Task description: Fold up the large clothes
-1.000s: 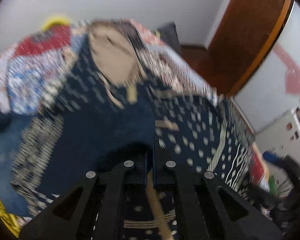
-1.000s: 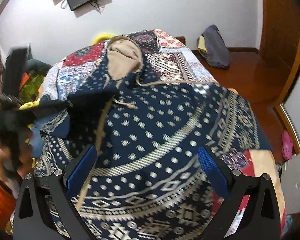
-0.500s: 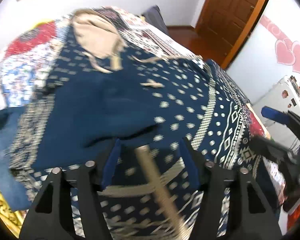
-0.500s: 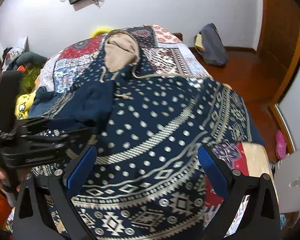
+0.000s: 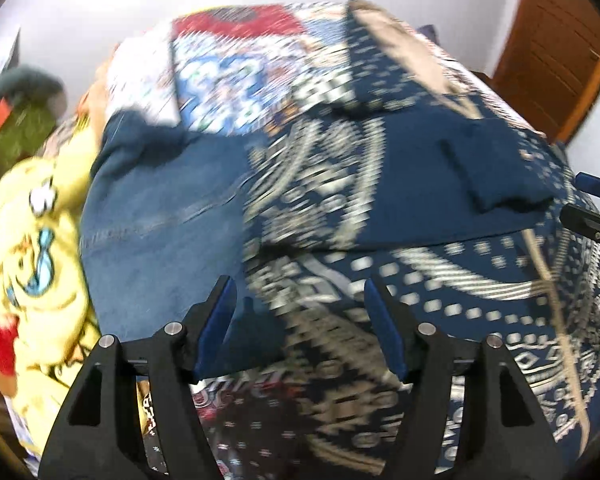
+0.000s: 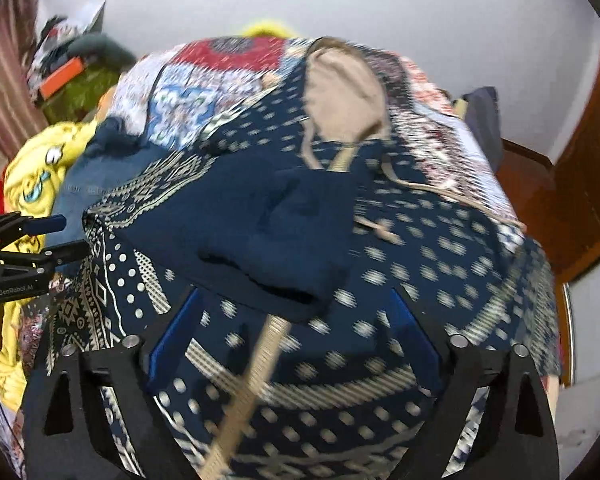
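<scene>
Your left gripper (image 5: 300, 320) hangs over the near left part of the bed with its jaws parted and nothing between the blue pads; they have just been opening, and the cloth under them is not pinched. Under it, the navy patterned hoodie (image 5: 440, 240) spreads from the centre out to 3 o'clock, while a pair of blue jeans (image 5: 160, 220) lies toward 9 o'clock, just beside the hoodie's edge. A yellow cartoon-print cloth (image 5: 32, 248) sits further out at 8 o'clock.

Your right gripper (image 6: 296, 328) is also released: its jaws stand wide, though they have just been closing a little, and they grip nothing. In its view the hoodie (image 6: 400, 260) fills the middle, with a plain navy sleeve (image 6: 268, 232) folded across the chest and its cuff ending right between the pads. The tan-lined hood (image 6: 340, 92) lies open at 12 o'clock on the patchwork bedspread (image 6: 188, 96). A tan drawstring (image 6: 252, 380) runs toward 6 o'clock.
</scene>
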Motion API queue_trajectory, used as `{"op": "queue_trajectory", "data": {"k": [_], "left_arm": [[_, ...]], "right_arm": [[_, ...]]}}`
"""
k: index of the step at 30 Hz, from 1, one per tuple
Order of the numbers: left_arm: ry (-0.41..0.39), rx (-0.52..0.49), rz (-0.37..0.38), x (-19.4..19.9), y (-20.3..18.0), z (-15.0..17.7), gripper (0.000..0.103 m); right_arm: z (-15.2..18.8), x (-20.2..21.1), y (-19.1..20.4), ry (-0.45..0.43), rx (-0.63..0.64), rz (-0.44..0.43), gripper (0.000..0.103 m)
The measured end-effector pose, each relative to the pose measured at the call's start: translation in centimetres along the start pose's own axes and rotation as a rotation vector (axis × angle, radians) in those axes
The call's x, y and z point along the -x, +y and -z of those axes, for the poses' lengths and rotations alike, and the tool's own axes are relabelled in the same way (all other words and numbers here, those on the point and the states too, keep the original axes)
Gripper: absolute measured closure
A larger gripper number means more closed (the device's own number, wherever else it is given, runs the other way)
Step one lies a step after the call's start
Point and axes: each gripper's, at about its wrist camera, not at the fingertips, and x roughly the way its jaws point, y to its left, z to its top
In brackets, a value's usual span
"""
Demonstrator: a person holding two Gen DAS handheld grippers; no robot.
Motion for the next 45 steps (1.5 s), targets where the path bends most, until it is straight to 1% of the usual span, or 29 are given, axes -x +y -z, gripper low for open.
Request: {"op": "queue_trajectory", "data": {"k": [3, 5, 7, 9, 11, 12, 13, 14, 15, 17, 18, 21, 23, 24, 26, 28, 30, 32, 36, 38, 41, 45], "left_arm": [[0.015, 0.029, -0.008, -1.2, 1.5, 0.7, 0.038], [0.018, 0.041, -0.037, -2.4, 2.1, 0.9, 0.038], [0.017, 0.069, -0.034, -3.2, 2.8, 0.9, 0.038], [0.015, 0.095, -0.019, -3.7, 3.3, 0.8, 0.038], [0.0, 0.126, -0.006, -4.2, 3.8, 0.6, 0.038], [-0.009, 0.143, 0.0, -4.3, 3.9, 0.5, 0.038], [-0.011, 0.157, 0.002, -4.6, 4.0, 0.2, 0.038], [-0.01, 0.171, 0.004, -4.7, 4.0, 0.1, 0.038], [-0.011, 0.188, 0.006, -4.7, 4.1, 0.1, 0.038], [-0.018, 0.203, -0.006, -4.3, 4.0, -0.1, 0.038], [-0.029, 0.202, -0.016, -4.0, 3.9, -0.2, 0.04], [-0.061, 0.189, -0.043, -3.0, 3.5, -0.6, 0.041], [-0.06, 0.163, -0.084, -2.8, 3.2, -1.0, 0.041], [-0.051, 0.154, -0.12, -3.1, 3.1, -1.2, 0.041], [-0.033, 0.159, -0.162, -3.7, 3.4, -1.3, 0.041], [-0.017, 0.187, -0.164, -4.4, 3.8, -1.2, 0.041], [-0.022, 0.212, -0.155, -4.5, 4.3, -0.9, 0.041], [-0.025, 0.214, -0.162, -4.6, 4.3, -0.7, 0.04], [-0.02, 0.197, -0.189, -4.8, 3.9, -0.7, 0.04], [-0.018, 0.178, -0.201, -4.8, 3.6, -0.7, 0.04], [-0.003, 0.178, -0.201, -4.7, 3.6, -0.8, 0.04], [0.021, 0.162, -0.199, -3.9, 3.3, -0.8, 0.04]], "right_arm": [[-0.7, -2.5, 2.1, 0.036, 0.084, 0.018, 0.022], [-0.9, -4.1, 3.4, 0.061, 0.139, 0.067, 0.039], [-1.1, -5.4, 4.0, 0.071, 0.181, 0.118, 0.043], [-1.2, -5.6, 4.3, 0.033, 0.209, 0.139, 0.047], [-1.4, -5.4, 4.4, 0.008, 0.218, 0.137, 0.067], [-1.6, -5.3, 4.3, 0.001, 0.216, 0.126, 0.071], [-1.8, -5.1, 4.1, -0.002, 0.207, 0.123, 0.077], [-1.9, -5.0, 4.0, -0.003, 0.198, 0.121, 0.087], [-2.1, -4.7, 3.4, -0.007, 0.174, 0.12, 0.091], [-2.2, -4.1, 2.3, -0.017, 0.114, 0.082, 0.092], [-2.3, -3.9, 1.6, -0.027, 0.08, 0.067, 0.092], [-2.2, -1.9, -1.0, -0.066, -0.007, 0.048, 0.092], [-1.8, -0.6, -2.8, -0.083, -0.065, 0.044, 0.092], [-1.6, -0.1, -3.8, -0.09, -0.093, 0.046, 0.092], [-1.0, 0.8, -5.9, -0.098, -0.148, 0.048, 0.093], [-0.4, 1.1, -7.8, -0.094, -0.208, 0.044, 0.093], [0.8, 1.0, -9.5, -0.079, -0.264, 0.041, 0.093], [2.0, 0.7, -11.0, -0.057, -0.302, 0.053, 0.093], [4.0, -0.4, -13.2, -0.005, -0.363, 0.034, 0.093], [4.7, -0.7, -13.5, 0.014, -0.351, 0.04, 0.093], [5.3, -0.6, -13.8, 0.032, -0.348, 0.038, 0.092], [5.9, 0.5, -14.3, 0.04, -0.351, 0.073, 0.092]]}}
